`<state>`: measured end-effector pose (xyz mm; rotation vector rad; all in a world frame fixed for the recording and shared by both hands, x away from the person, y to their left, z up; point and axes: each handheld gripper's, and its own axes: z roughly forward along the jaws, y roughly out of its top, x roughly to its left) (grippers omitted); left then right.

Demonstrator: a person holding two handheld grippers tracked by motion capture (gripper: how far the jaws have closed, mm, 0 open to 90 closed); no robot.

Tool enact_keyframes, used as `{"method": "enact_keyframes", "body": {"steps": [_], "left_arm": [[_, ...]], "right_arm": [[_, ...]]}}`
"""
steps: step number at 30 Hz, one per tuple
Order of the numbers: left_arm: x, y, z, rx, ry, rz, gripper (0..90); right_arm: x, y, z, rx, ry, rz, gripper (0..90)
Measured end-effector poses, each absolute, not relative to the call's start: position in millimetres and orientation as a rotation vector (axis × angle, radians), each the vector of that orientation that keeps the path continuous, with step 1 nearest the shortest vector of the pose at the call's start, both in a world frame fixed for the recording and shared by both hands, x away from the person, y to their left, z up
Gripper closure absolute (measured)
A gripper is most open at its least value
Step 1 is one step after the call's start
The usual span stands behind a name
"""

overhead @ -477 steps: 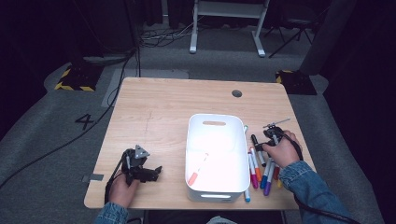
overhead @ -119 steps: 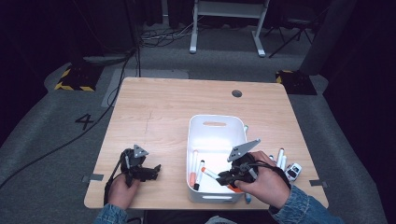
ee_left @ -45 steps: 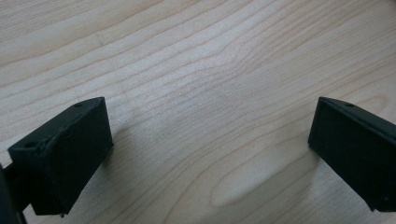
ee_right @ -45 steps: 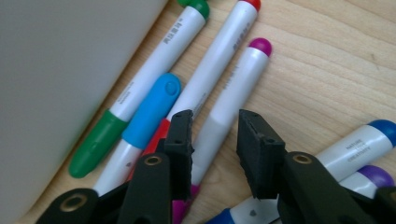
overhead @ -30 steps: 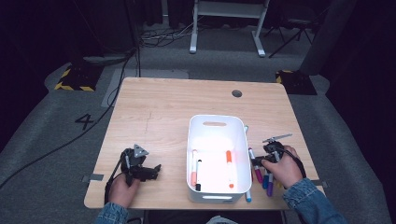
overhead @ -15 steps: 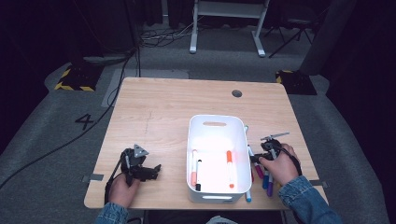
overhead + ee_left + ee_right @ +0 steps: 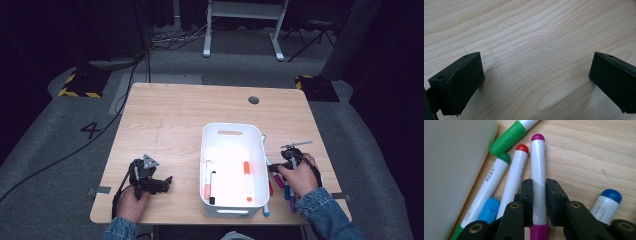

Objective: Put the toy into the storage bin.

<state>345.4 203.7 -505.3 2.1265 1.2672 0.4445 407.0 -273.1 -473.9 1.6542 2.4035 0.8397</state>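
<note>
My right gripper point(image 7: 539, 181) lies low over the table to the right of the white bin point(image 7: 232, 131). Its jaws have just been closing and now press both sides of a white marker with magenta ends point(image 7: 538, 157), which lies flat on the wood. From the high view the right gripper point(image 7: 280, 167) sits among several loose markers point(image 7: 287, 192). In the bin lie an orange marker point(image 7: 246, 180), a salmon one point(image 7: 207, 182) and a black-tipped one point(image 7: 212, 187). At the table's front left my left gripper point(image 7: 162, 182) rests open, and bare wood shows between its jaws point(image 7: 536, 72).
Beside the held marker lie a red-capped marker point(image 7: 514, 175), a green-capped one point(image 7: 489, 185), a green marker point(image 7: 509, 137) and a blue-capped one point(image 7: 607, 203). The bin wall point(image 7: 451, 170) stands close at the left of the right gripper view. A grommet point(image 7: 253, 100) marks the table's far side.
The bin has gained markers since the oldest frame. The right gripper, over the bin four seconds ago, is back at the loose markers. Over the last second neither hand has visibly moved.
</note>
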Motion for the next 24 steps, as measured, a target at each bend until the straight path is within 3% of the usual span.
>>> {"method": "enact_keyframes", "body": {"steps": [24], "left_arm": [[346, 204, -505, 2.129, 1.267, 0.449, 0.0]], "right_arm": [[391, -283, -416, 1.511, 2.365, 1.058, 76.9]]}}
